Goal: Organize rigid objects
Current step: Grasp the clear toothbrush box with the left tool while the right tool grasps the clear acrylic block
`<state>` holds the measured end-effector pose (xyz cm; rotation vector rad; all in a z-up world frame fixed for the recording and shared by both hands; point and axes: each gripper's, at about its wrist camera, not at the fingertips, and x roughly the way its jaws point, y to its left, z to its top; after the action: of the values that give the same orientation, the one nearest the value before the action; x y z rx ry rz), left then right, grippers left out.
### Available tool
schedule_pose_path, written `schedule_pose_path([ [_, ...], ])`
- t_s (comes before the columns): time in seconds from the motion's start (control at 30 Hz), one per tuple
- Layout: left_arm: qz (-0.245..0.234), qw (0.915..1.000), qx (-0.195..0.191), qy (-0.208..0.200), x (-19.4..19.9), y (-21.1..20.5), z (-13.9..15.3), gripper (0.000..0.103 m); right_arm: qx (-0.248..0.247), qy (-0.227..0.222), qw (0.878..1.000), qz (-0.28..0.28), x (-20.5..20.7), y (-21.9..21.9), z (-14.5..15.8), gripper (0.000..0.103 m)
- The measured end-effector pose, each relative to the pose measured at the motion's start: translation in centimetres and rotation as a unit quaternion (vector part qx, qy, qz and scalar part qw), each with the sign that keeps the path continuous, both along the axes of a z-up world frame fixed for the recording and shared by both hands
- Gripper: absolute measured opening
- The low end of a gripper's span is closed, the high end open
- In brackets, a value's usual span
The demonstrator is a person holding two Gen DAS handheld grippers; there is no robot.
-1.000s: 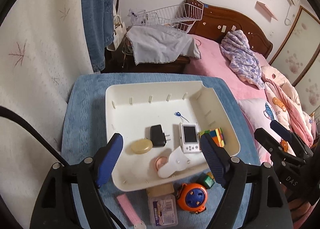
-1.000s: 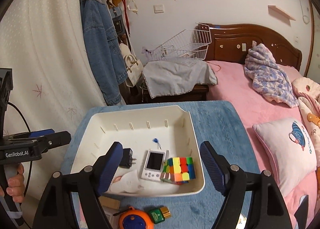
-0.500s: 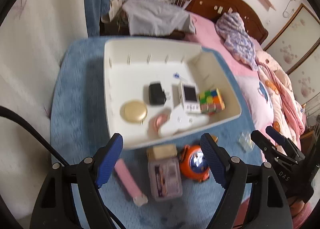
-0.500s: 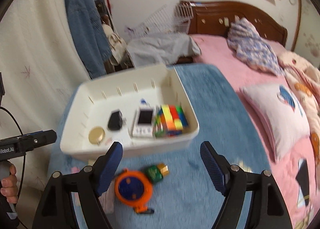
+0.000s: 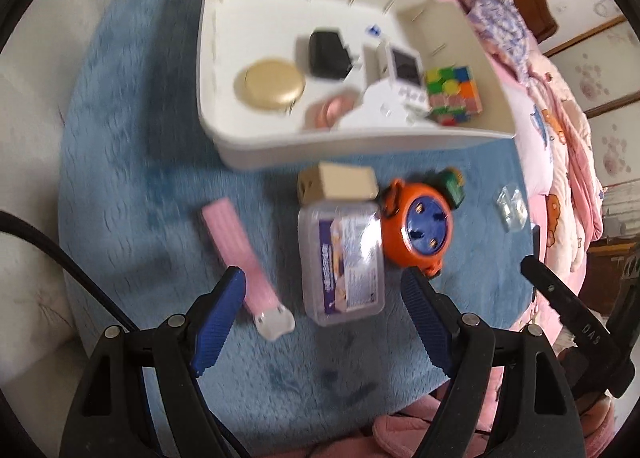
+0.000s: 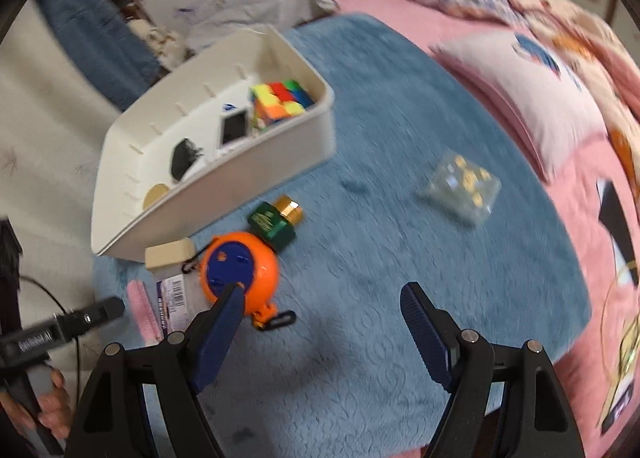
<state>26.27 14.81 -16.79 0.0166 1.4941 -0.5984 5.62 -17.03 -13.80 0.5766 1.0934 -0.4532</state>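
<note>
Blue ribbed pads are standing spread and empty on our left gripper [image 5: 322,312], framing the clear plastic case [image 5: 340,260] just ahead, its long axis running away from us. Our right gripper [image 6: 322,322], also spread wide, is sitting farther off, nearer the orange reel [image 6: 239,273].

Tray [image 5: 248,145] sits at back of mat [image 5: 120,185]; inside it, left to right: round tin [image 5: 270,85], charger [image 5: 326,54], small screen device [image 5: 404,67], puzzle cube [image 5: 452,95]. In front of tray: block [image 5: 344,181], box [image 5: 340,258], tape measure [image 5: 418,230], bottle [image 6: 276,222]. Clip [image 5: 244,262] left of box.
</note>
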Motion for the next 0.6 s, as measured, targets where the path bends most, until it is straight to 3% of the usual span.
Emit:
schedule_pose_path([
  [0.27, 0.005, 0.9990, 0.023, 0.039, -0.8, -0.1, -1.4, 0.085, 0.048, 0.018, 0.997, -0.062, -1.5, -3.2, -1.8, 0.082],
  [0.6, 0.050, 0.9944, 0.051, 0.078, -1.2, -1.4, -2.9, 0.087, 0.115, 0.038, 0.990, -0.068, -1.3, -7.4, -4.3, 0.082],
])
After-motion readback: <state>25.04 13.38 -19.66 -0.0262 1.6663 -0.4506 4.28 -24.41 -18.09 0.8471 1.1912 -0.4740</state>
